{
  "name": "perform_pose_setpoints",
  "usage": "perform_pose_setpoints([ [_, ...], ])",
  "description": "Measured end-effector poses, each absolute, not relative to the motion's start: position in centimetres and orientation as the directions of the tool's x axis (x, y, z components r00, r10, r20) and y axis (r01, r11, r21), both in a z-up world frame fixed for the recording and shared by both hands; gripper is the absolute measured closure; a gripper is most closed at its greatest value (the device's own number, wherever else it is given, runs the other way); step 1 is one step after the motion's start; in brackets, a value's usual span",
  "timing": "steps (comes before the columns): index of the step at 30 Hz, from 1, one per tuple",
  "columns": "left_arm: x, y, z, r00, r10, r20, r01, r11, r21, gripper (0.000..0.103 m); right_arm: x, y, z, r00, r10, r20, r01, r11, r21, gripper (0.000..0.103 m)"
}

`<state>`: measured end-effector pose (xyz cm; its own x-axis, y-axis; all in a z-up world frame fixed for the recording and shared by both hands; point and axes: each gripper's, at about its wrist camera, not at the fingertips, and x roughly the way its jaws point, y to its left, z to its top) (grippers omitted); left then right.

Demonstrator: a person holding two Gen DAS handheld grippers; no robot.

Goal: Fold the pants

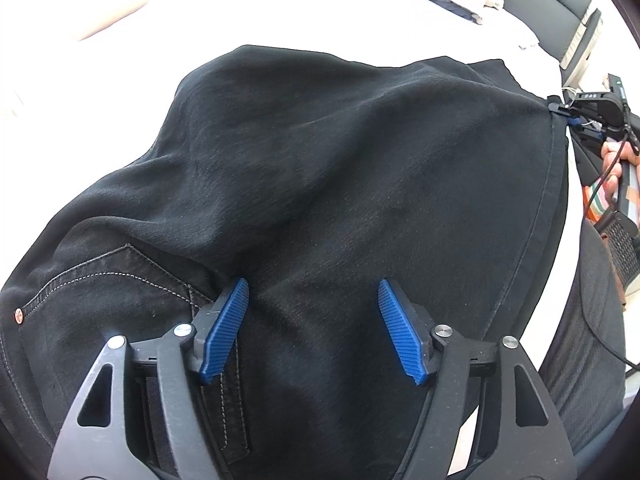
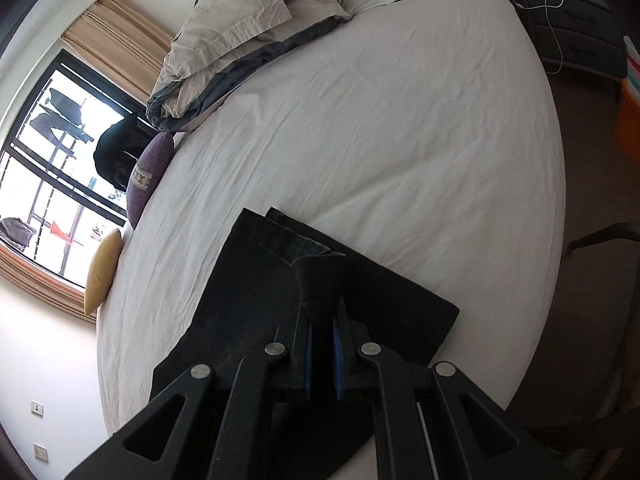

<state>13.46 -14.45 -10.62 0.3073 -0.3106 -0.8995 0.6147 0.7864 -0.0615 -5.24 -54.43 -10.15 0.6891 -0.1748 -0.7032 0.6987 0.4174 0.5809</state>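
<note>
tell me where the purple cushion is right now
In the right wrist view, the purple cushion stands at the left edge of the white bed, between the window and the yellow cushion.

The wide white-sheeted bed (image 2: 400,128) lies bare across its middle and toward its right edge, open room for a hand-held gripper to pass. The black denim pants (image 1: 320,184) cover the near edge. A rumpled beige duvet with grey trim (image 2: 240,28) heaps at the far edge; a purple cushion (image 2: 148,176) and a mustard cushion (image 2: 102,272) line the left edge
</note>
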Motion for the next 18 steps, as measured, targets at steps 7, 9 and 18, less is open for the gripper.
perform_pose_setpoints([
  [7, 13.3, -15.9, -10.6, 0.308, -0.309, -0.900, 0.639, 0.768, -0.046, 0.029, -7.5, -55.4, -10.4, 0.713, -0.142, -0.686, 0.686, 0.341, 0.642, 0.095],
  [9, 13.1, -16.2, -10.7, 0.314, -0.305, -0.899, 0.645, 0.763, -0.034, 0.027, -7.9, -55.7, -12.6, 0.694, -0.126, -0.709, 0.709, 0.290, 0.643, 0.095],
  [18, 12.7, -17.4, -10.8, 0.314, -0.299, -0.901, 0.653, 0.757, -0.024, 0.026, -12.0, -57.6, -11.5, 0.631, -0.230, -0.741, 0.775, 0.234, 0.587, 0.070],
])
